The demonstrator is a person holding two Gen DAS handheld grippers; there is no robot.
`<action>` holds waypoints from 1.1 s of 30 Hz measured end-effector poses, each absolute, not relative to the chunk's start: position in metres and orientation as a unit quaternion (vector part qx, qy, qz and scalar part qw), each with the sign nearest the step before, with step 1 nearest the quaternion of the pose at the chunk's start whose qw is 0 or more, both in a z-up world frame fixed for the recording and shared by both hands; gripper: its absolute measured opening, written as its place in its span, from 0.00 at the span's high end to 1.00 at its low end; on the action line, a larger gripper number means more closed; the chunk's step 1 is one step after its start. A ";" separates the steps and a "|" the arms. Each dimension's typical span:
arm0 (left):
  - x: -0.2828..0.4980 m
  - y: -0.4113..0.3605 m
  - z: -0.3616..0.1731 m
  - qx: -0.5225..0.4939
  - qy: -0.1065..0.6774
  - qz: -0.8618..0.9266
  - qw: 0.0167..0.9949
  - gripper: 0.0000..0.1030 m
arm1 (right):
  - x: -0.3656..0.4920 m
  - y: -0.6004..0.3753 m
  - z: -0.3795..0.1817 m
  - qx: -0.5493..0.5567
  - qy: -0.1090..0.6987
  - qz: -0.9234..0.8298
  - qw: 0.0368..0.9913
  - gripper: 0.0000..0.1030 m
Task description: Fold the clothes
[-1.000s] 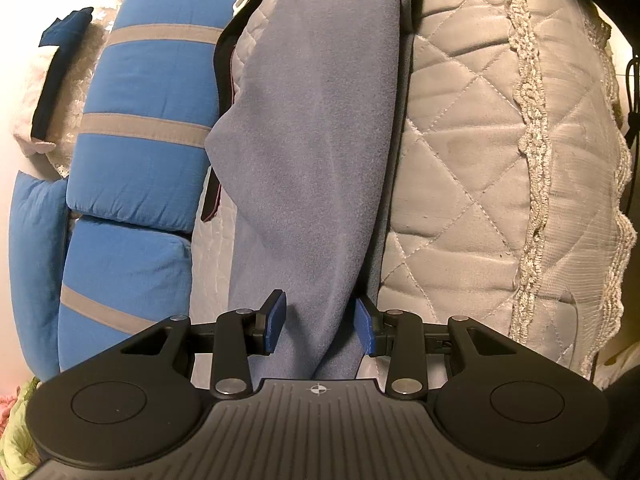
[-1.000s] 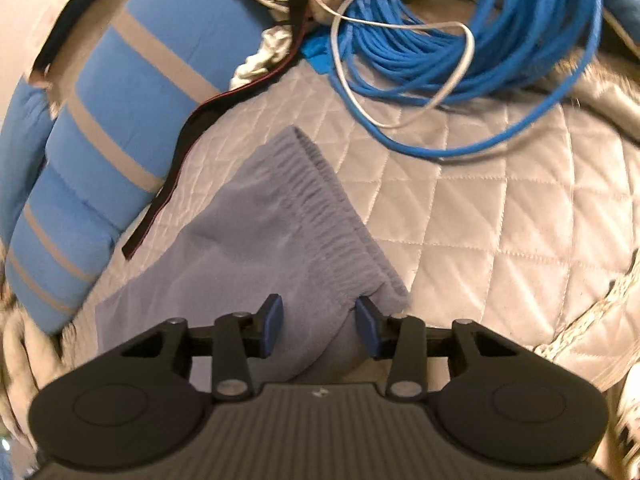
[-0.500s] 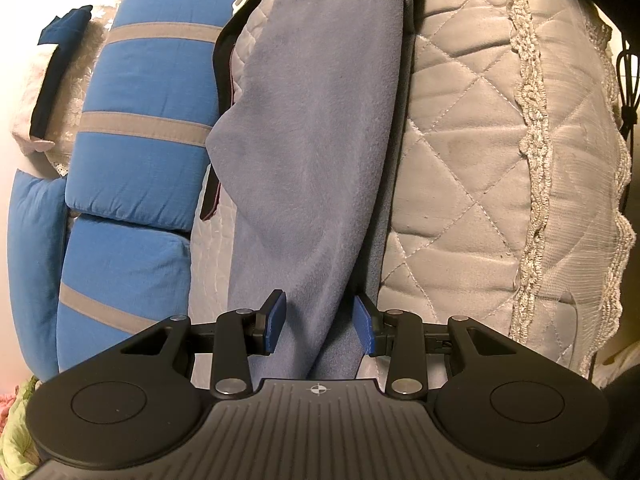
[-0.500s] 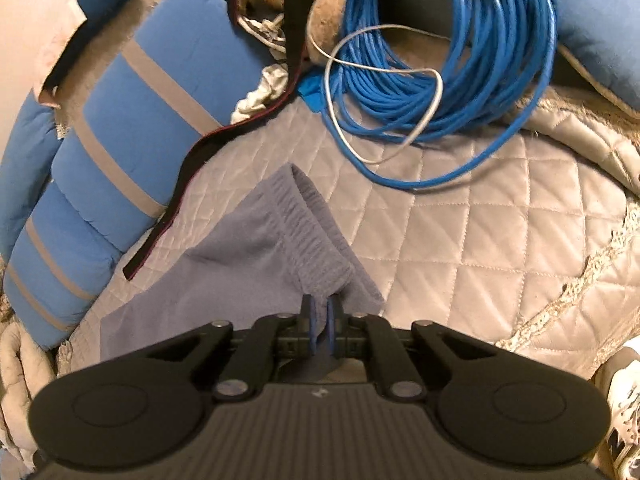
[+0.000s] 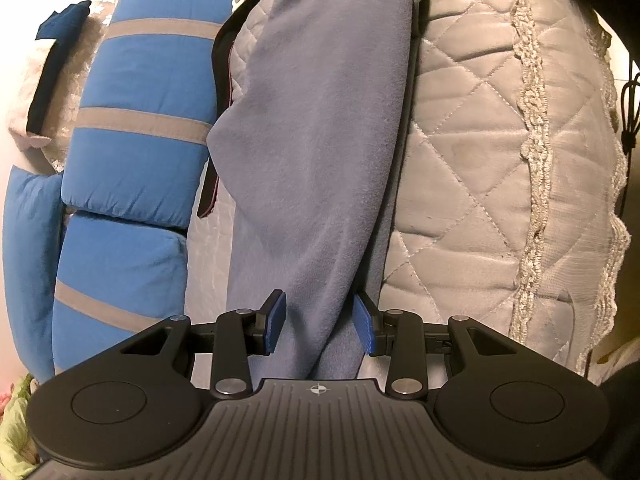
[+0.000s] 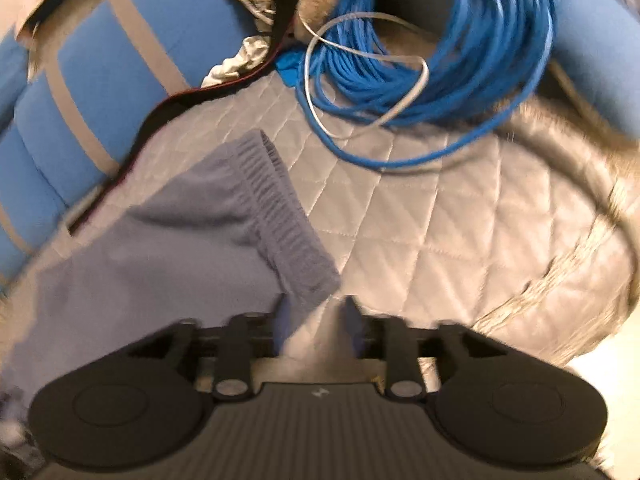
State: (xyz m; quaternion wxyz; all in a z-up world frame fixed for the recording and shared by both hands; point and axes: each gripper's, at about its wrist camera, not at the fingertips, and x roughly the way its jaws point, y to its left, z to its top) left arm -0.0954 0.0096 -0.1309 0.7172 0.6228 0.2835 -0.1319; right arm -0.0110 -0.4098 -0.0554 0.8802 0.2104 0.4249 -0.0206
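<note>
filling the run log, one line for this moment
left gripper: open, pants between fingers | right gripper: open, just opening, waistband corner between fingers

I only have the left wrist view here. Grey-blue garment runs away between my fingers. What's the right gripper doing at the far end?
Observer: The right gripper is open; its jaws have just been opening, at the corner of the elastic waistband.
Operator: Is the waistband held?
Observer: No, the picture is blurred, but the pads look clear of it.
Operator: Anything near that end?
Observer: A coil of blue cable lies on the quilt beyond the waistband, apart from it.
</note>
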 end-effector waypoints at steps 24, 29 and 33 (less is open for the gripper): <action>-0.079 0.032 -0.018 0.402 0.310 -0.150 0.848 0.47 | -0.012 -0.194 -0.013 -0.033 0.302 0.161 0.939 0.00; -0.002 0.036 0.004 0.268 0.316 -0.141 0.899 0.46 | 0.009 -0.146 -0.024 -0.041 0.306 0.156 0.938 0.00; 0.057 0.052 -0.003 0.109 0.322 -0.170 0.925 0.46 | 0.020 -0.123 -0.045 -0.055 0.286 0.134 0.947 0.00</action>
